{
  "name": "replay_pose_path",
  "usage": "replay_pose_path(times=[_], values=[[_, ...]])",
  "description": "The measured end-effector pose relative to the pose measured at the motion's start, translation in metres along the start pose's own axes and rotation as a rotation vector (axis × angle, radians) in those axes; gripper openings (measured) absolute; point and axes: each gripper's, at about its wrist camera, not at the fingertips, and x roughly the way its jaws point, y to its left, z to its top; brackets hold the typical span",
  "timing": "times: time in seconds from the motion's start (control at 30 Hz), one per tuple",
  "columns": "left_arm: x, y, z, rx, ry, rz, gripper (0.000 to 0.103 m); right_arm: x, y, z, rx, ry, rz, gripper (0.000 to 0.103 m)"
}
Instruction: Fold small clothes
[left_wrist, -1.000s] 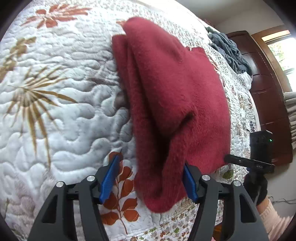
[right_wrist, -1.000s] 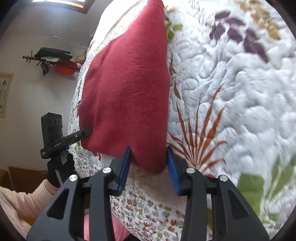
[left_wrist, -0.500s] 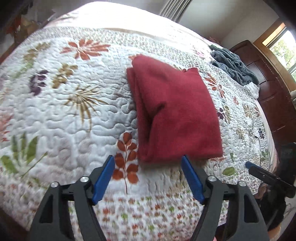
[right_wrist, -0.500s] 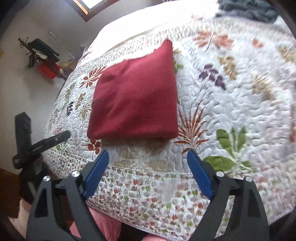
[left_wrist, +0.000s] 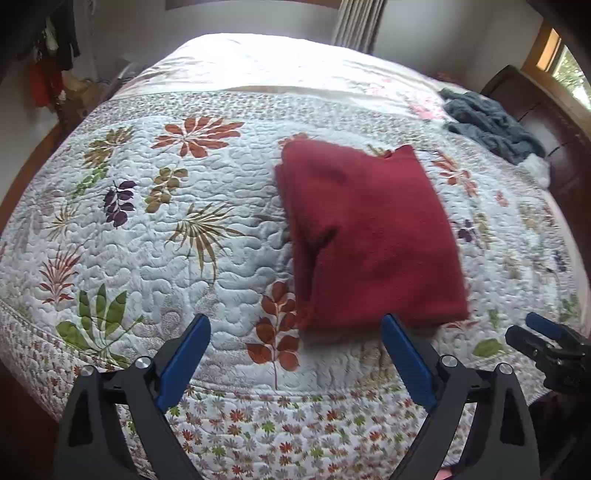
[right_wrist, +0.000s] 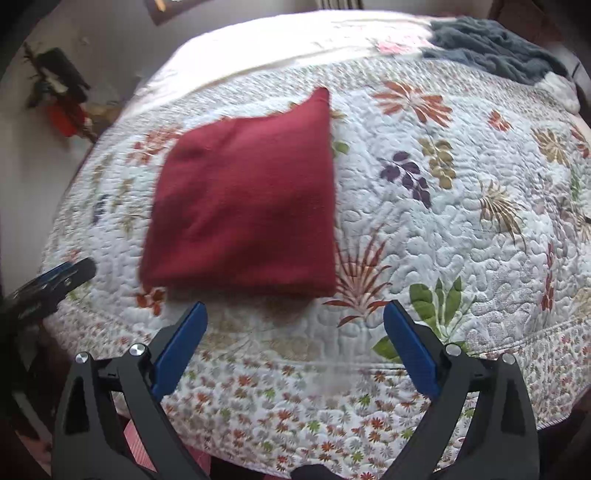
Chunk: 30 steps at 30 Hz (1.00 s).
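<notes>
Left wrist view: the left claw (left_wrist: 293, 354) gapes wide and empty; the folded dark-red fleece garment (left_wrist: 369, 236) lies just ahead on the floral quilted bedspread (left_wrist: 147, 229).

Right wrist view: the right claw (right_wrist: 293, 345) spreads wide, empty, the garment ahead-left. This fold looks finished; next likely calls for reaching the crumpled grey-blue cloth (right_wrist: 491, 48) far ahead-right.

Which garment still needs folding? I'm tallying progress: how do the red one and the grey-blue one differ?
The red garment lies flat as a neat folded rectangle; the grey-blue garment sits in a crumpled heap, so that one needs folding. The red garment is near the quilt's front edge, before both open grippers; the grey-blue garment lies at the far corner. Both rest on the quilt, ungripped.
</notes>
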Motion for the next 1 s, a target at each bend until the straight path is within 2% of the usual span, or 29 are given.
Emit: replay_pose_path(times=[0.1,0.27,0.57,0.83,1.0], values=[[0.007,-0.004,0.000,0.001,0.004,-0.005,0.094,0.014,-0.001,0.008,0.003,0.030,-0.034,0.096],[0.018,-0.006,0.001,0.026,0.009,0.044,0.094,0.022,0.000,0.014,-0.023,0.026,-0.109,0.097],[0.021,-0.010,0.004,0.042,0.002,0.094,0.094,0.020,-0.002,0.024,-0.038,0.000,-0.157,0.098],[0.021,-0.019,0.004,0.061,0.003,0.097,0.094,0.015,0.004,0.029,-0.071,-0.026,-0.191,0.099],[0.017,-0.024,0.008,0.083,-0.011,0.100,0.094,0.015,0.003,0.032,-0.061,-0.034,-0.183,0.099]])
